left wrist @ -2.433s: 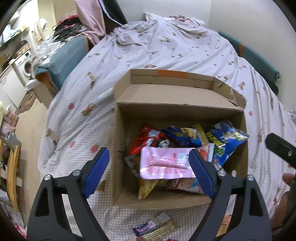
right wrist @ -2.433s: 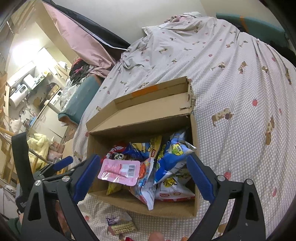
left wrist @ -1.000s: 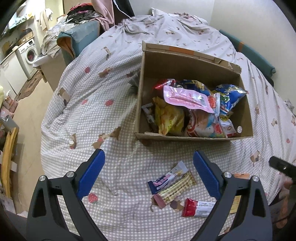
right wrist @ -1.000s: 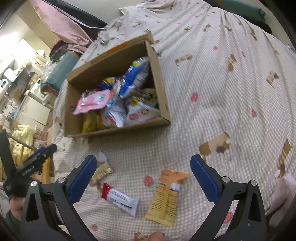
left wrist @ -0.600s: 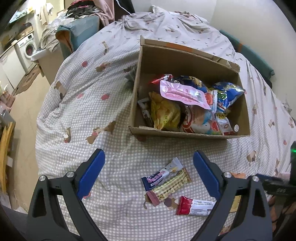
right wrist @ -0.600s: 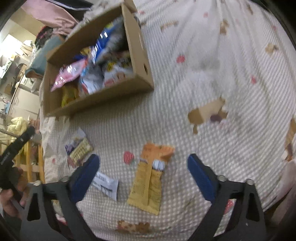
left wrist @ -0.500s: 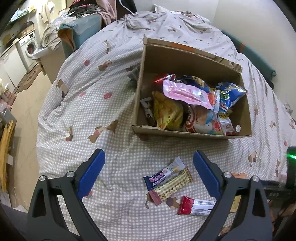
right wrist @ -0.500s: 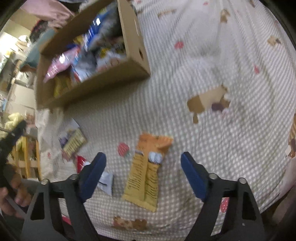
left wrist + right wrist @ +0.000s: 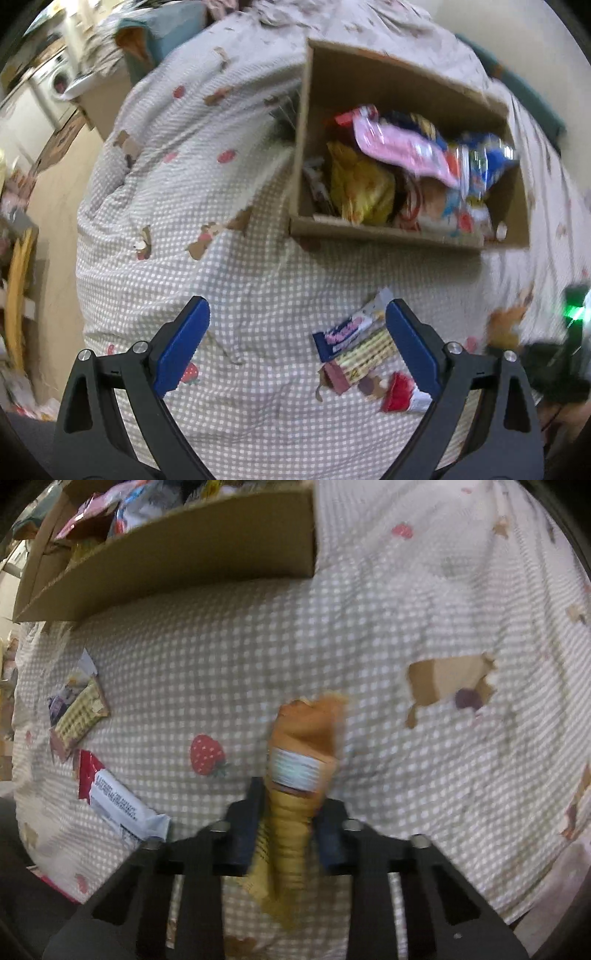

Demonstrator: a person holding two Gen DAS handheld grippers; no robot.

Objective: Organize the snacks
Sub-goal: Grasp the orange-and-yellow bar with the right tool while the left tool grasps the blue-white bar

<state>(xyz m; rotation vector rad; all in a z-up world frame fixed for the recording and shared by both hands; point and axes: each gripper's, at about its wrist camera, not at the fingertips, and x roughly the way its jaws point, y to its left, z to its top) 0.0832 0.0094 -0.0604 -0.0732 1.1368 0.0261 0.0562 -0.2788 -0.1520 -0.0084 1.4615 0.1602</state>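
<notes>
Since a second earlier, the right gripper [image 9: 286, 834] had dropped from well above the bedspread down onto the flat orange snack packet with a white label [image 9: 297, 775], and its blue-padded jaws, wide apart then, had come together on that packet. They were pinched on its lower half, with the creased wrapper bulging up between them and its crimped upper end sticking out past the fingertips. Left of the gripper lay a red-and-white wrapped bar [image 9: 118, 805] flat on the grey-and-white checked bedspread printed with strawberries and bears [image 9: 369, 635], and farther left a pair of bars lay side by side and touching: a beige patterned bar with a maroon end [image 9: 79, 716] and a blue-and-white wrapped bar [image 9: 64, 696]. Beyond them, along the upper edge of the right wrist view, stood the open brown cardboard box [image 9: 184, 554] stuffed with snack bags.

The left gripper [image 9: 297, 343] hung over the bedspread with its blue pads spread wide and nothing between them. Its right pad stood just beside the blue-and-white bar [image 9: 347, 330] and the beige bar [image 9: 364, 354], with the red-and-white bar [image 9: 402, 397] partly behind that finger. Farther out sat the cardboard box [image 9: 388, 232], a pink pouch [image 9: 402, 149] lying on top of a yellow bag [image 9: 360, 184] and blue bags [image 9: 487, 162]. Both views were blurred
</notes>
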